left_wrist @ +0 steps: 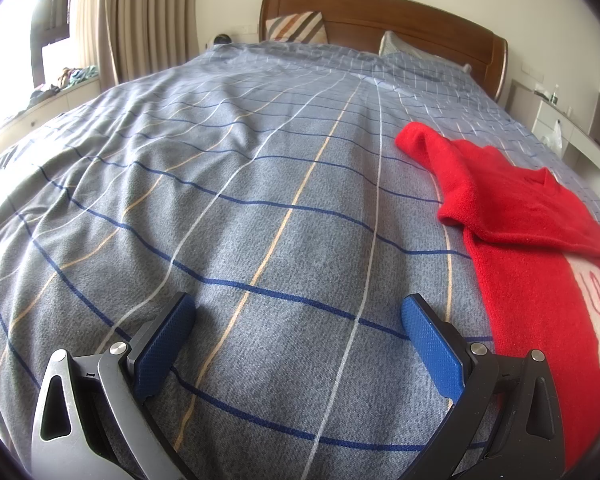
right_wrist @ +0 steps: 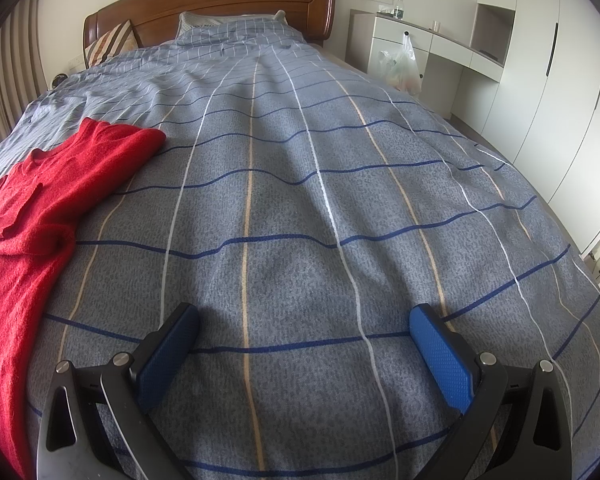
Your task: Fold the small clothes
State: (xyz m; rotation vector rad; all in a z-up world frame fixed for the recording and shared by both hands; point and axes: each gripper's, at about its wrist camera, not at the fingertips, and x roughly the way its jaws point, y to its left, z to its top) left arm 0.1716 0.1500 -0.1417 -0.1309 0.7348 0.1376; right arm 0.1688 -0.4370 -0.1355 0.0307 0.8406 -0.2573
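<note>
Sweater (left_wrist: 516, 216) lies between both spread, empty grippers (left_wrist: 298, 312) (right_wrist: 304, 320), apparently partly folded.

sweater (left_wrist: 532, 240) on bed (left_wrist: 260, 200), pillows (left_wrist: 298, 27) behind

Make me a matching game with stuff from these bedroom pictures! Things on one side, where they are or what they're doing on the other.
Things:
1. fuzzy red knitted sweater
2. striped cushion
3. clear plastic bag
4. left gripper

Places or states:
A. hanging from the white drawer unit
B. open, over bare checked grey-blue bedcover
C. leaning on the wooden headboard
D. lying flat on the bedcover

Pairs: 1-D, 2-C, 3-A, 4-B
</note>
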